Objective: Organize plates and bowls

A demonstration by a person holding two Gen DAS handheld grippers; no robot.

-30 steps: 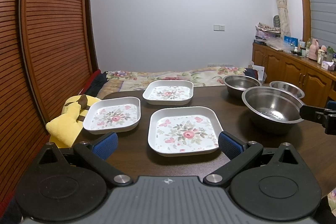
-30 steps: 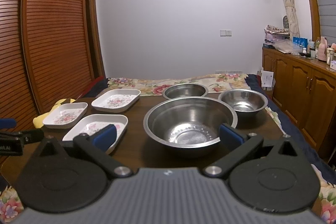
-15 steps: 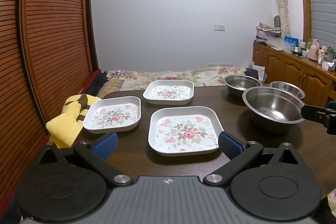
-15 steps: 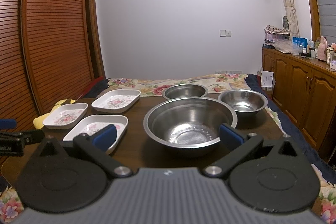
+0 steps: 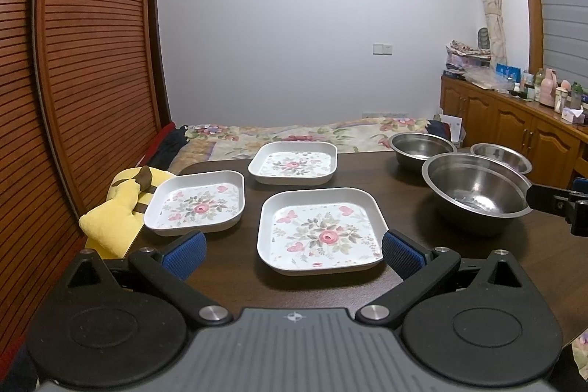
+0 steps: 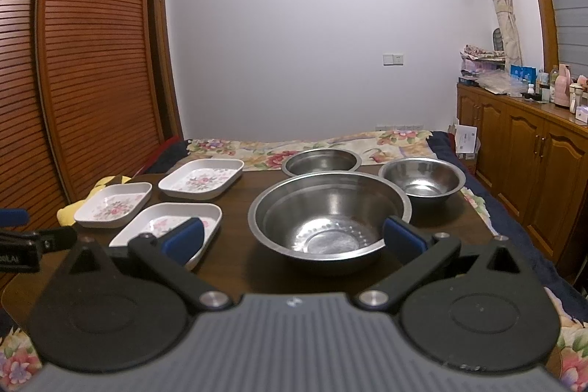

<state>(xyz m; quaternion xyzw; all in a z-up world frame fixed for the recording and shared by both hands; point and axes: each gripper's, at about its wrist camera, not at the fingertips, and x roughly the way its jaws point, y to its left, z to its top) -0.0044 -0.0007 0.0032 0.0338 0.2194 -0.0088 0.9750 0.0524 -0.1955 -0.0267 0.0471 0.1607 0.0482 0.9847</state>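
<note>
- My left gripper (image 5: 292, 254) stands wide open, its blue pads either side of the nearest plate (image 5: 320, 231) and holding nothing.
- That nearest plate, white and square with a flower print, lies flat near the front edge of the dark wooden table (image 5: 408, 197).
- A second plate (image 5: 196, 202) of the same pattern lies near the table's left edge, just beside the first but apart from it.
- A third plate (image 5: 294, 162) lies toward the far edge, behind the other two, touching neither.
- My right gripper (image 6: 294, 237) is also spread open and empty, with the big steel bowl (image 6: 329, 214) between its blue pads in view; I cannot tell whether the pads touch the rim.
- The big steel bowl sits upright on the right half of the table.
- A medium steel bowl (image 6: 321, 162) sits at the far edge behind the big one.
- A smaller steel bowl (image 6: 420, 179) sits near the far right corner, close to the big bowl; whether they touch I cannot tell.
- All three plates and all three bowls rest singly; none is stacked.
- A yellow cloth (image 5: 114, 215) lies off the table's left edge.
- A bed with a floral cover (image 6: 330, 142) lies beyond the far edge, and a wooden cabinet (image 6: 533, 153) stands along the right wall.
</note>
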